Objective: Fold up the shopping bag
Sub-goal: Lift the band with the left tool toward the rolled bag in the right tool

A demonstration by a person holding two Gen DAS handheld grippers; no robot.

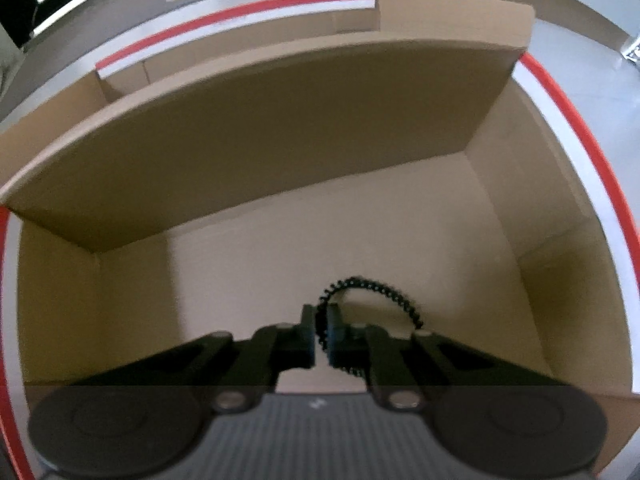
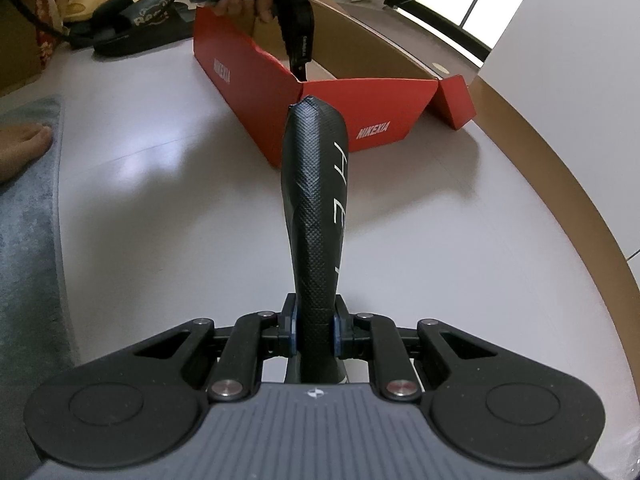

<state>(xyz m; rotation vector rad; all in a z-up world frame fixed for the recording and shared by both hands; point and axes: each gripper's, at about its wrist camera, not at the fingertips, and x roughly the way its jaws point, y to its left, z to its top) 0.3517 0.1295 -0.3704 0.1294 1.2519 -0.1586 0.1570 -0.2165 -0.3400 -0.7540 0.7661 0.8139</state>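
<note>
A black cord handle is pinched by the left tongs inside the red bag; a black textured roll is clamped by the right tongs.

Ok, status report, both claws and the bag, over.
Left claw shut on the black cord handle inside the red bag. Right claw shut on a black textured sheet. Nothing in the way.

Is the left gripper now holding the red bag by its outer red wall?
No. The left gripper is inside the red bag, shut on the black cord handle near the brown inner floor.
</note>
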